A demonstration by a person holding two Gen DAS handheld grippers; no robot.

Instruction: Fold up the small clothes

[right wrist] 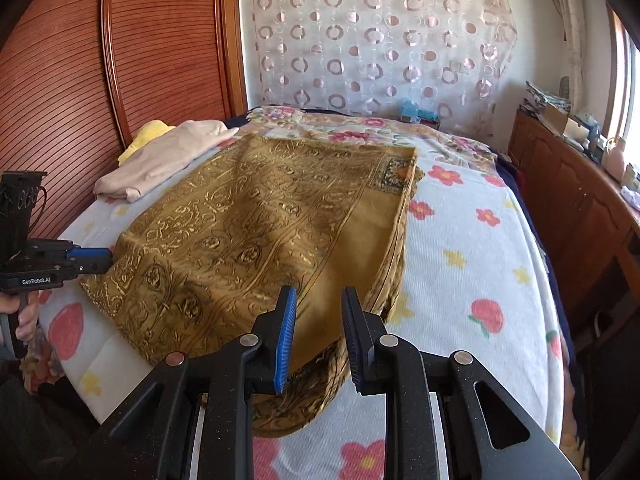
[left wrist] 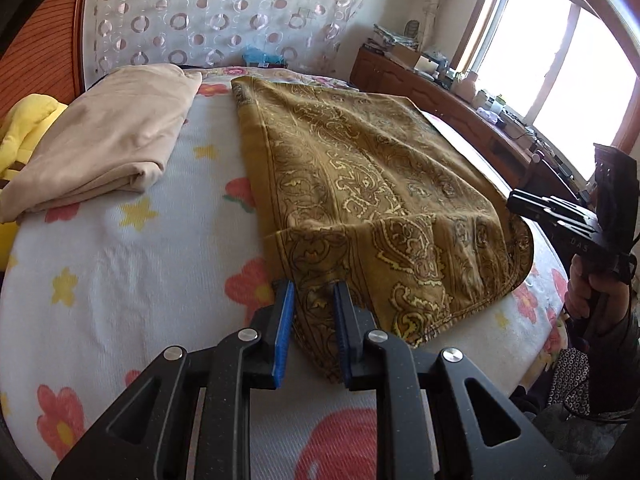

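One beige folded garment (left wrist: 100, 136) already lay finished at the far left of the flower-printed white bedspread (left wrist: 120, 264), with something yellow and soft (left wrist: 24, 128) beyond it. The big mustard-gold paisley cloth (left wrist: 360, 168) stretched down the middle of the bed was, as we judged it, only partly folded — its layers doubled along the right edge, and at least one more fold remained. We had our left gripper (left wrist: 314, 312) at the cloth's near left corner, blue-padded fingers (left wrist: 285, 320) part-way open with fabric between them; we could not tell if they pinched it. Our right gripper (right wrist: 320, 320) straddled the near right corner — jaws similarly parted, grip equally unclear.
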